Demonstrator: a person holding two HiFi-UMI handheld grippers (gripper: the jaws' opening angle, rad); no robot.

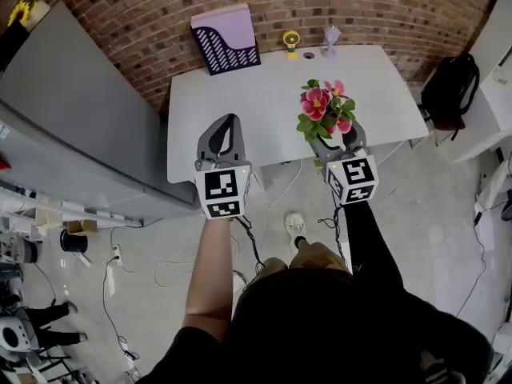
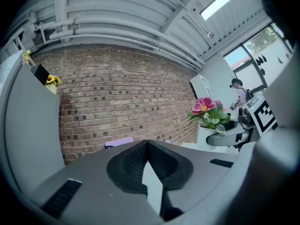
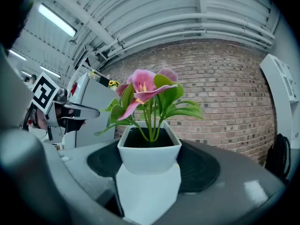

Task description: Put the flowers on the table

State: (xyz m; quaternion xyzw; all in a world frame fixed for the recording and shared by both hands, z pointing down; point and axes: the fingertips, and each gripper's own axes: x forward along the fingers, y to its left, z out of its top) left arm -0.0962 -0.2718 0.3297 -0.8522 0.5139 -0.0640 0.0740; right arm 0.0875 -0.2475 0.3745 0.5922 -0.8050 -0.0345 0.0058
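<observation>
My left gripper and right gripper are grey, with black ribbed pads. Each carries a white cube with black square markers. My right arm wears a black sleeve; I have tan trousers and a pale shoe.

Head view downward; gripper views toward brick wall

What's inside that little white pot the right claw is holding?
Inside the white pot there is dark soil, with green stems carrying pink flowers rising from it. Whatever lies below the soil surface is covered. The right claw clamps the pot's sides.
</observation>
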